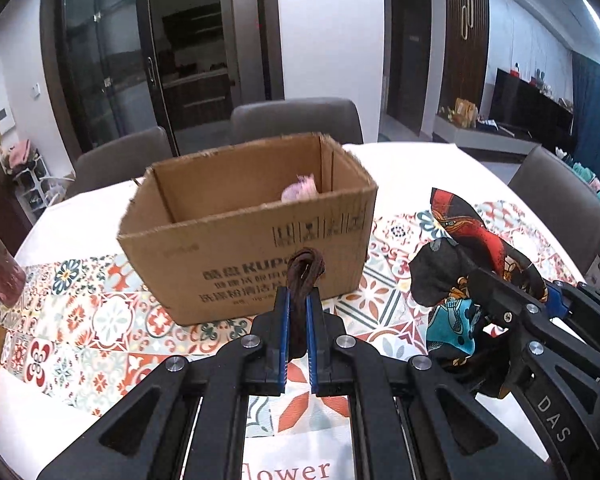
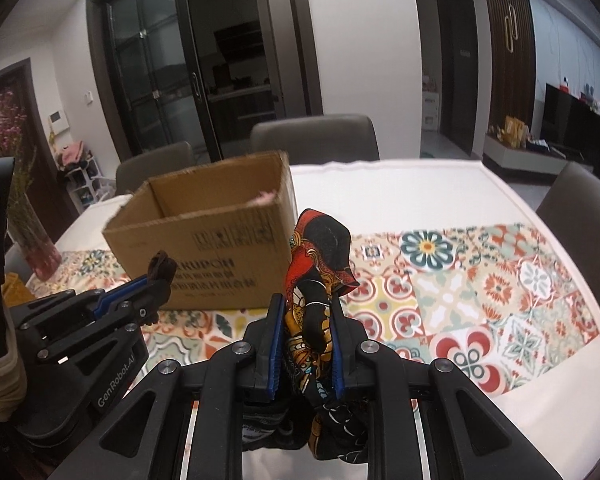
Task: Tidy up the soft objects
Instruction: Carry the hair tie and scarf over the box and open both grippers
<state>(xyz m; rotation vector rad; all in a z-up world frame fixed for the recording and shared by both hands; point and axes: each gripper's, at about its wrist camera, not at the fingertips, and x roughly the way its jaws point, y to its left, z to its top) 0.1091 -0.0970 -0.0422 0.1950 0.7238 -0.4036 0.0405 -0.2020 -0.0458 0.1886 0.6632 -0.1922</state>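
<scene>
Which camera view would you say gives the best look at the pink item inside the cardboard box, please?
The left wrist view: it looks over the cardboard box rim, showing the pink item in the far right corner. The right wrist view shows only a sliver above the rim.

Pink soft thing in box mostly hidden behind wall, perhaps plush; scarf lower end hidden by gripper frame.

Dim indoor light, ceiling strip glare, fisheye-bent edges, slight blur
</scene>
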